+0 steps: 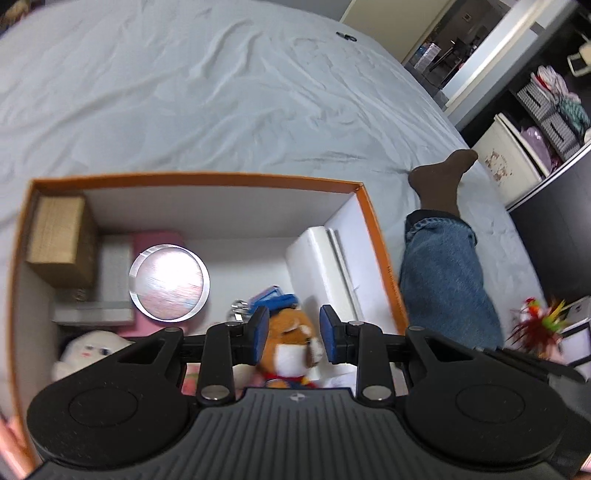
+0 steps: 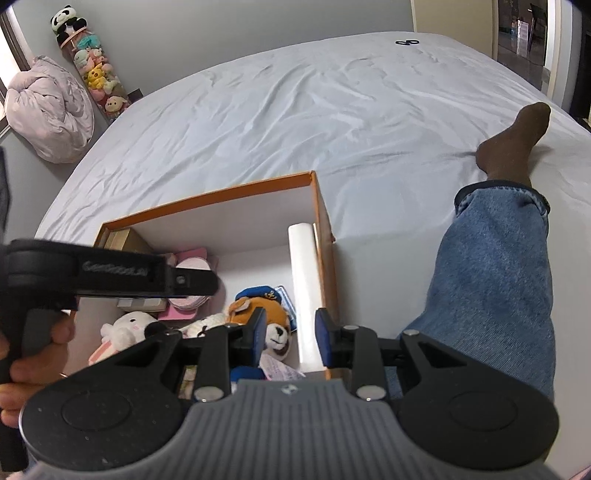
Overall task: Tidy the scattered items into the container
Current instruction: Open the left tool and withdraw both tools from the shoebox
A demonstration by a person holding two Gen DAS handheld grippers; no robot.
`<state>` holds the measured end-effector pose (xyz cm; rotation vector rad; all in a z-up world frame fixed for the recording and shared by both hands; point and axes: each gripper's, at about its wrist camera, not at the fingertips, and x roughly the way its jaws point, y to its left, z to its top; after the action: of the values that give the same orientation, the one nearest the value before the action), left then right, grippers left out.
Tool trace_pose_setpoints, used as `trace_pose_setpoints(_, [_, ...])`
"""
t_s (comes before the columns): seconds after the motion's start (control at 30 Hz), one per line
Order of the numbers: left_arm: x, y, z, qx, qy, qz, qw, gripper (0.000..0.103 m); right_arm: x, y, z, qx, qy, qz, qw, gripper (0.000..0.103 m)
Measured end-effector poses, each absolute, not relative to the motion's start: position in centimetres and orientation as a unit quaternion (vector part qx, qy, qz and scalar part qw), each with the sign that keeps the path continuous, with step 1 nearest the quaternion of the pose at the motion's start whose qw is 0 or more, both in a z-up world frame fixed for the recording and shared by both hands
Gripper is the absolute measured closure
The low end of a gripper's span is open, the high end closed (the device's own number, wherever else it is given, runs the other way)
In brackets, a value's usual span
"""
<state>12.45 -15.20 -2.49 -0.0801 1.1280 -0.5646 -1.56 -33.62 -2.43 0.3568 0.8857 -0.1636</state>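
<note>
1. Left gripper (image 1: 293, 325) hangs over the near end of the orange-rimmed box (image 1: 203, 179), its blue pads drawn in to a narrow gap and holding nothing; right gripper (image 2: 290, 328) hovers beside it over the box's near right corner, jaws slightly parted and also empty.
2. Wrinkled pale bed (image 1: 184, 92) carries the box, with a person's jeans-clad leg (image 1: 443, 280) stretched along the box's right side.
3. Inside, a white roll (image 1: 317, 266) lies against the right wall and a brown carton (image 1: 59, 240) fills the far left corner.
4. Round mirror (image 1: 169, 282) rests left of centre on pink items.
5. Orange bear plush (image 1: 286, 334) lies below the left gripper; a white plush (image 1: 92, 347) sits near left.
6. Small black item (image 1: 346, 36) lies alone on the far sheet.
</note>
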Motion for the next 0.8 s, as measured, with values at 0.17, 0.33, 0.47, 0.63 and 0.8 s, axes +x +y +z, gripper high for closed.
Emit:
trace_pose_setpoints(0.17, [10.7,-12.9,-1.3,-0.009,0.494,-0.266,0.828,0.069,-2.0,-32.8,-2.5,0.172,0.413,-0.081,0.891,0.07])
trace_pose_setpoints(0.33, [9.3,-9.4,-0.6,0.006,0.459,-0.247,0.853,0.069,-2.2,-31.7,-2.0,0.155,0.387,-0.089,0.904,0.069])
trace_pose_setpoints(0.47, [8.5,-4.9,0.3,-0.002,0.431,-0.215,0.877,0.066,-1.9,-30.5,-1.6,0.147,0.366,-0.075,0.916,0.069])
trace_pose_setpoints(0.63, [8.4,1.8,1.3,-0.026,0.439,-0.165,0.883,0.054,-0.5,-28.0,-1.5,0.14,0.375,-0.028,0.916,0.065])
trace_pose_setpoints(0.8, [8.2,8.4,1.6,-0.057,0.447,-0.105,0.886,0.053,1.1,-24.6,-1.3,0.116,0.383,0.002,0.916,0.056])
